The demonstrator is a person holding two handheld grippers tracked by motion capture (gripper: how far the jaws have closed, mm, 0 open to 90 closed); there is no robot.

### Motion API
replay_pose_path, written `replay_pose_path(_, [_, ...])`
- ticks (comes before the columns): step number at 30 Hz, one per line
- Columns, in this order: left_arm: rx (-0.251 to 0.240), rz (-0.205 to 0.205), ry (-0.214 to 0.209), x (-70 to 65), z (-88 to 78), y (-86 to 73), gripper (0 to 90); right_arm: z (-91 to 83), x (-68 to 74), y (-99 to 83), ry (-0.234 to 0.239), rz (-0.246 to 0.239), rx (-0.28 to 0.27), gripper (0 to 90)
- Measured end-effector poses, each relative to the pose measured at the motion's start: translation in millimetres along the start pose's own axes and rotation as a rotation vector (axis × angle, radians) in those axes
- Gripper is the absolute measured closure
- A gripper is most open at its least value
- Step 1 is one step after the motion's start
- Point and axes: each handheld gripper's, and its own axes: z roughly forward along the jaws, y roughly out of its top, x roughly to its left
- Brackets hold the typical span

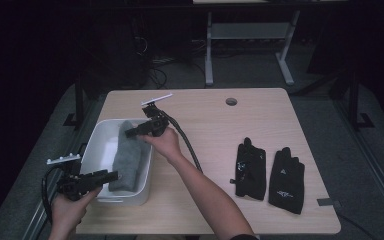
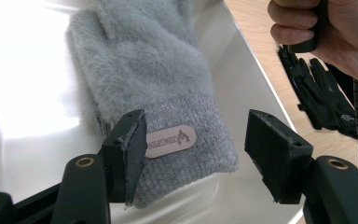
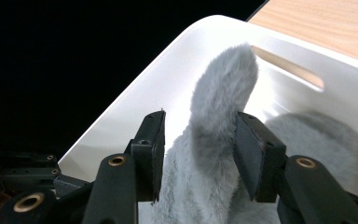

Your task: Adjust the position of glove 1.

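Note:
A fluffy grey glove (image 1: 130, 155) lies in a white bin (image 1: 94, 145) at the table's left. My left gripper (image 1: 115, 175) hovers open at the bin's near end. In the left gripper view its pads (image 2: 135, 144) straddle the knitted cuff and label of the glove (image 2: 158, 79) without pressing it. My right gripper (image 1: 129, 132) reaches in over the bin's far end. In the right gripper view an upright fuzzy end of the glove (image 3: 214, 116) stands between the jaws of that gripper (image 3: 198, 144); the jaws stand apart and loose around it.
Two black gloves (image 1: 250, 170) (image 1: 286, 180) lie flat on the wooden table (image 1: 220, 125) to the right. A round hole (image 1: 231, 101) sits near the far edge. The right hand (image 2: 326, 28) and its cable cross above the bin's right wall (image 2: 251, 60).

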Motion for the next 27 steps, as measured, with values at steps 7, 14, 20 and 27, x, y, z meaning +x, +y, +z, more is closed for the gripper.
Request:
replay_pose_path(7, [-0.011,0.011,-0.004,-2.9,-2.6,4.4,38.3,-16.4,-1.8,3.4,-0.009,0.002,-0.026,54.6])
replay_pose_path(14, [-0.029,0.02,-0.012,-8.0,-4.0,9.4,38.2,-29.3,-1.2,4.6,-0.006,0.0,-0.034,53.6])
replay_pose_path(20, [-0.024,0.034,-0.026,-14.4,-0.3,12.4,38.1,-40.4,-0.6,4.5,0.0,-0.006,-0.048,52.7])
replay_pose_path(27, [-0.019,0.06,-0.053,-25.6,4.7,18.5,37.3,-57.9,-2.2,3.6,0.014,0.0,-0.068,50.7])
